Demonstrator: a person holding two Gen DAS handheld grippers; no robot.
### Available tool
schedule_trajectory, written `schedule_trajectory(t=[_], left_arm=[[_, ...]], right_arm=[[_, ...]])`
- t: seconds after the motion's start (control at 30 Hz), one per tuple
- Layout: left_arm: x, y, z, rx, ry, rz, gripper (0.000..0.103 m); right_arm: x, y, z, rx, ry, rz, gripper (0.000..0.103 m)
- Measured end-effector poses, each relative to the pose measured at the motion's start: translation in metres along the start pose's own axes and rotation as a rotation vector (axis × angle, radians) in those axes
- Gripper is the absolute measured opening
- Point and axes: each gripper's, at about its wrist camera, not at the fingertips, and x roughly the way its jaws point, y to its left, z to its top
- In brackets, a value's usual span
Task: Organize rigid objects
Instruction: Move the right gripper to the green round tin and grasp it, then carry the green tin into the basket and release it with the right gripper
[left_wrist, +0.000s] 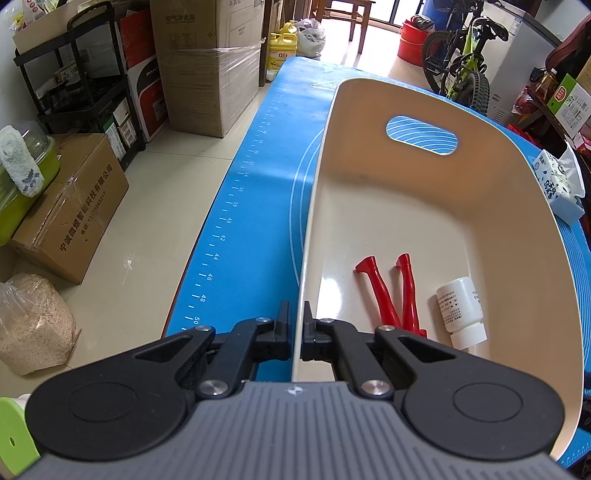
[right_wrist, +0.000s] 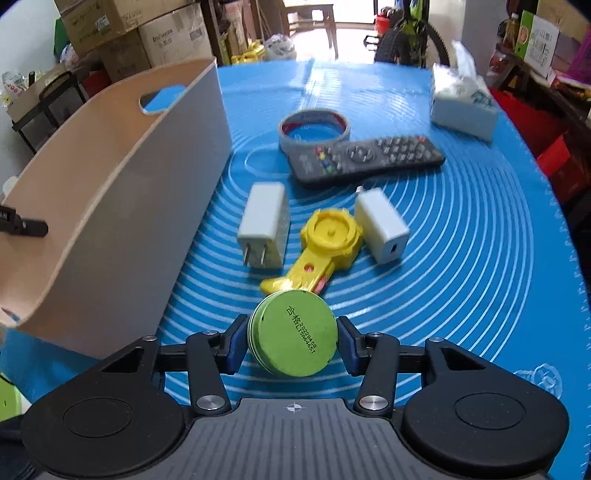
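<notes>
1. Left wrist view: the left claw (left_wrist: 296, 325) is pinching the near rim of the cream bin (left_wrist: 369, 206), one finger outside and one inside the wall. The bin is sitting on the blue mat (left_wrist: 255, 192) covering the counter. Inside it, red pliers (left_wrist: 391, 291) and a white bottle (left_wrist: 461, 310) are lying on the floor, near each other.

2. Right wrist view: the right claw (right_wrist: 293, 341) is gripping a green tin (right_wrist: 293, 338), its pads pressing both sides just above the mat. Beyond it are lying a yellow tool (right_wrist: 321, 247), two white chargers (right_wrist: 264, 221), a remote (right_wrist: 365, 158) and a tape ring (right_wrist: 314, 129). The bin is standing to their left.
</notes>
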Motion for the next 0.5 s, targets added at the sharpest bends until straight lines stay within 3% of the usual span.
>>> schedule_trajectory(t=[0.5], left_arm=[[0.001, -0.003, -0.001, 0.008, -0.001, 0.002, 0.004]], right_arm=[[-0.052, 0.034, 0.069, -0.016, -0.265, -0.027, 0.055]])
